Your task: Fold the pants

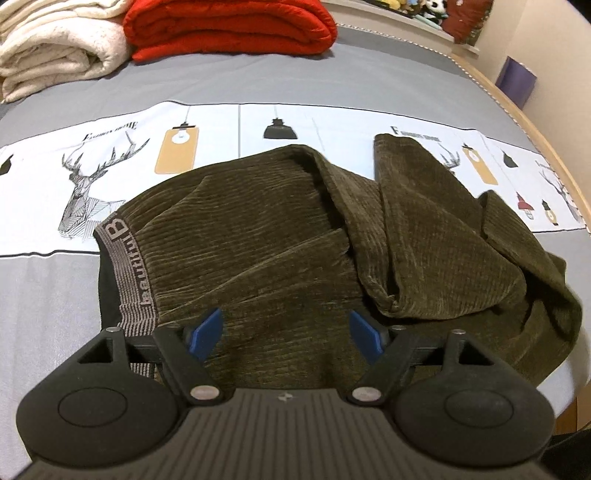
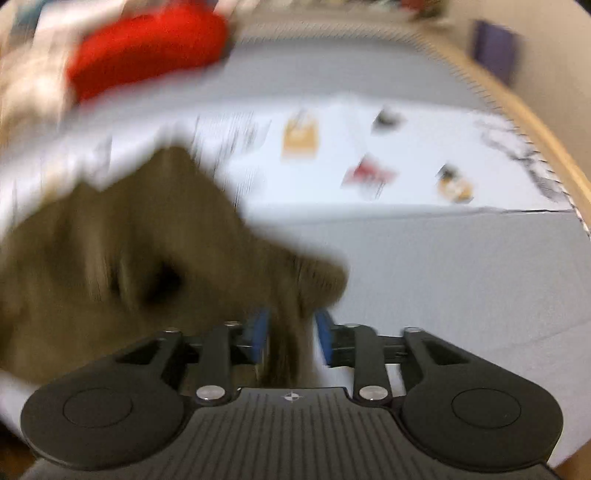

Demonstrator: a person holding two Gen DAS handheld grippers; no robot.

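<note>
Roughly folded, the pants are seen lying on the bed, across its printed strip, with the waistband at the left and the legs bunched and doubled over at the right. The left gripper is held just above the seat of the pants, jaws wide apart, nothing grasped; it is judged to be placed there to pin or pick up the near edge while the other side is worked. The right gripper is seen with cloth running between its blue pads; a gap shows at the right pad, so whether the cloth is clenched cannot be told. Heavy blur is noted in the right view; only there is the cloth at the gripper shown. Only the left view gives the whole lay of the pants, plus a red blanket and a cream one stacked at the far end.
</note>
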